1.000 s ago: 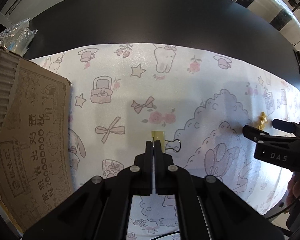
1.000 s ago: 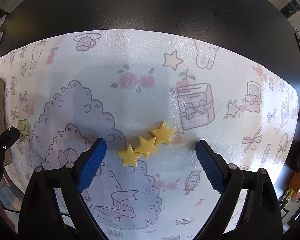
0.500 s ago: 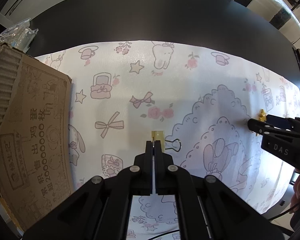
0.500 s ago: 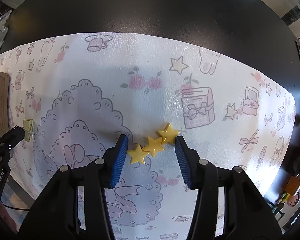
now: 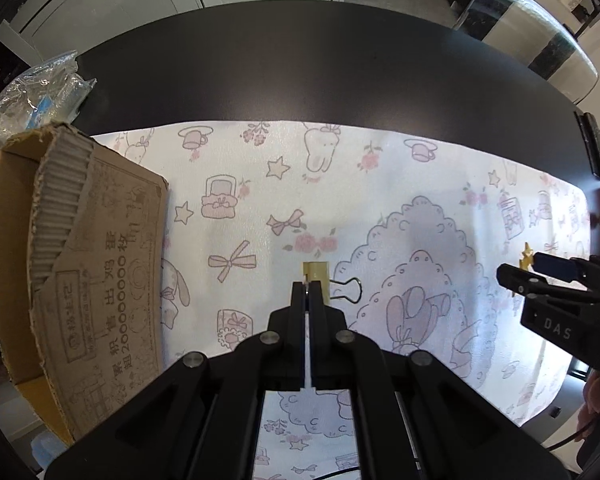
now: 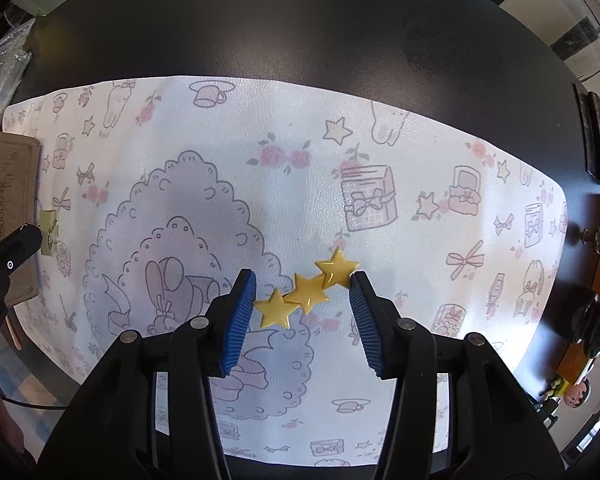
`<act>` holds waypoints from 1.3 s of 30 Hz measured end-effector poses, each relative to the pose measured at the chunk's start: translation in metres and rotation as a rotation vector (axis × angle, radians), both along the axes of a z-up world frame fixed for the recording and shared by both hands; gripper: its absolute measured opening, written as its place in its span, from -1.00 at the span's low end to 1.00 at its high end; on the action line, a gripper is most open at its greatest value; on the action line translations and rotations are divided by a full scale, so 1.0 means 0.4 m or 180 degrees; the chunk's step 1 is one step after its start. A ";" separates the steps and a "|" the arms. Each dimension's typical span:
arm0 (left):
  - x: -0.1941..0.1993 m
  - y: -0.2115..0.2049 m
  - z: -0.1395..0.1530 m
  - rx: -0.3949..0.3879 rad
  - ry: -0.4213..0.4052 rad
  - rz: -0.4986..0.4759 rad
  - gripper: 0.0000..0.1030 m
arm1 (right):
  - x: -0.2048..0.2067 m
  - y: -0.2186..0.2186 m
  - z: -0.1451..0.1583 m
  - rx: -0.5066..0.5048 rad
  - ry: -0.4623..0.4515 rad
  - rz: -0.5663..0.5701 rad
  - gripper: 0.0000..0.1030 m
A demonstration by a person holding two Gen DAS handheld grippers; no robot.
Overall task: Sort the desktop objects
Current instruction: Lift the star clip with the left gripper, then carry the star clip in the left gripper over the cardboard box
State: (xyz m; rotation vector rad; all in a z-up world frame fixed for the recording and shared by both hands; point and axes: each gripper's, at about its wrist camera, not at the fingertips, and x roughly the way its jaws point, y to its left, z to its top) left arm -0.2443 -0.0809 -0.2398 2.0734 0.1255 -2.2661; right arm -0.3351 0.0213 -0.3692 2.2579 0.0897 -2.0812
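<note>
worktop: one, black, bare strip along far edge. mat: one, printed, middle mostly free. box: one, cardboard, overlapping mat's left edge. right gripper: pads touching both ends of star clip, one, three yellow stars. left gripper: pressed together on binder clip, one, near mat centre.

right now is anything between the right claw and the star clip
Nothing visible. The right claw brackets the yellow star clip on the mat, blue pads at both ends, with no other object in the gap.
</note>
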 end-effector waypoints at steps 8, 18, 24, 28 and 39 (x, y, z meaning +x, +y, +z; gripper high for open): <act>0.001 0.091 0.097 0.0030 0.0147 -0.0037 -0.98 | 0.120 0.167 0.270 -0.0009 0.0178 -0.0015 -0.03; 0.067 0.144 0.246 0.0136 0.0263 -0.0140 -0.98 | 0.224 0.315 0.495 -0.0042 0.0420 -0.0053 -0.03; 0.125 0.132 0.317 0.0091 0.0353 -0.0147 -0.98 | 0.279 0.315 0.577 -0.0024 0.0518 -0.0026 -0.03; 0.160 0.128 0.346 0.0078 0.0402 -0.0132 -0.98 | 0.314 0.327 0.599 -0.0033 0.0559 -0.0005 -0.03; 0.211 0.167 0.359 0.0114 0.0449 -0.0192 -0.98 | 0.397 0.363 0.650 -0.0059 0.0669 0.0061 -0.03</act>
